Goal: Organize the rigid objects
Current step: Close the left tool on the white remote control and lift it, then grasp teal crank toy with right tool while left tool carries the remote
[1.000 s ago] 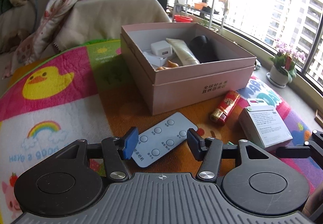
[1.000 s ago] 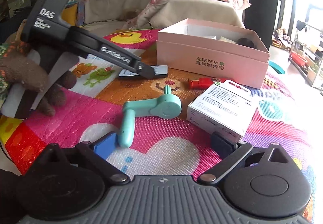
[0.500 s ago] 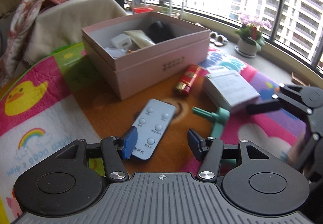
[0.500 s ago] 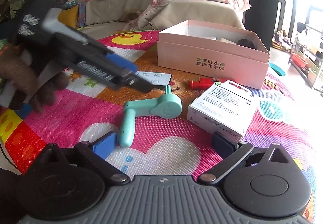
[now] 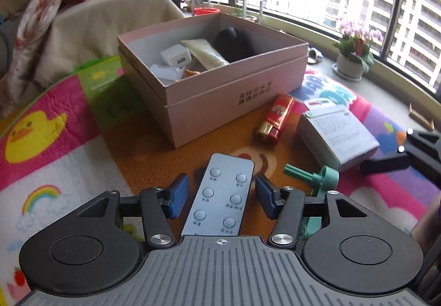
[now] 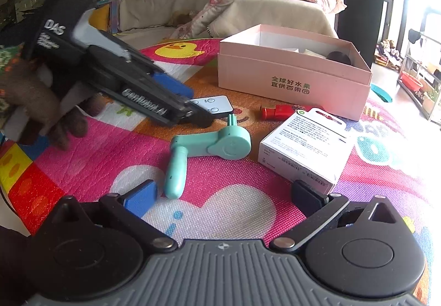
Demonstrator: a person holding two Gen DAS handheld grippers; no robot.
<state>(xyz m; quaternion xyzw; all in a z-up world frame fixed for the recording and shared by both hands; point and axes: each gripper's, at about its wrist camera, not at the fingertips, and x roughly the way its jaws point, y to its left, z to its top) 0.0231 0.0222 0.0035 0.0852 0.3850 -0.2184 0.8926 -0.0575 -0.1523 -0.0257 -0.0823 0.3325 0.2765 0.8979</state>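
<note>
My left tongs (image 5: 222, 194) are spread wide with the grey remote (image 5: 220, 195) lying flat between the two blue pads, neither pad touching it; I line up along its length so that closing will pinch its narrow sides. My right tongs (image 6: 224, 191) are also open and hold nothing, hovering low near the mint-green crank handle (image 6: 209, 146) and the white carton (image 6: 303, 149), which I judge to be the next candidates. The pink box (image 5: 220, 80) sits toward the far edge of the play mat (image 5: 55, 140), lid off, already holding a white charger, a tube and something dark, so that is surely where the loose things belong. A red lighter (image 5: 274, 118) lies just beside the box's near wall. The mat is soft, quilted and brightly printed with a duck and rainbow, so the thin remote may press in when pinched. Behind are a draped sofa, a potted plant on the sill and tall windows.
</note>
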